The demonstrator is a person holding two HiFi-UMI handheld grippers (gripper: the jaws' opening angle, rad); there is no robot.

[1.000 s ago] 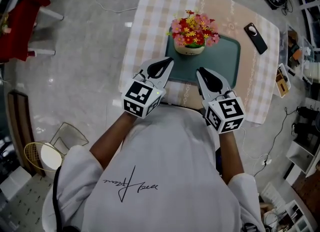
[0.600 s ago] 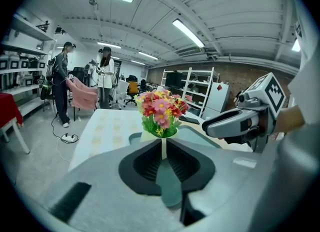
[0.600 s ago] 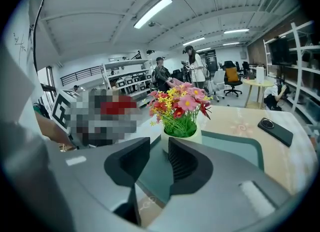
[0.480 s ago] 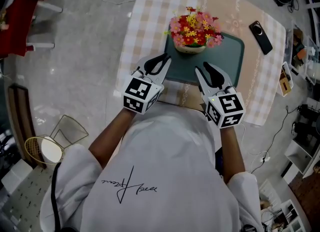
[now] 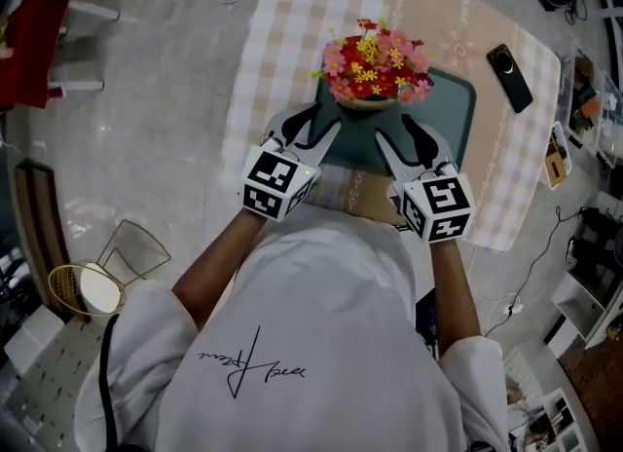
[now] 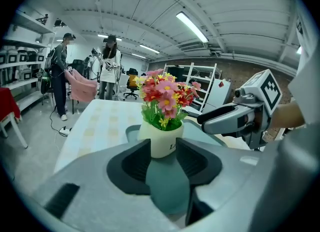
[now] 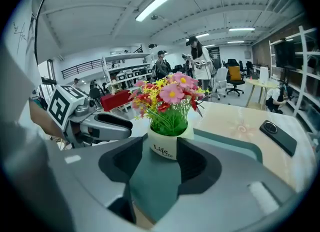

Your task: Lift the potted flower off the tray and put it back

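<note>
The potted flower (image 5: 375, 75) stands upright at the far side of the green tray (image 5: 443, 114) on the checked desk (image 5: 302, 21). The left claw (image 5: 324, 119) and right claw (image 5: 394, 131) hover over the tray's near side, short of the pot. Their jaws have just been opening and are partly apart, with nothing between them.

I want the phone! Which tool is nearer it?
The right tool, on the phone side, unlike the left tool. Both tools' empty jaws have just been opening.
</note>
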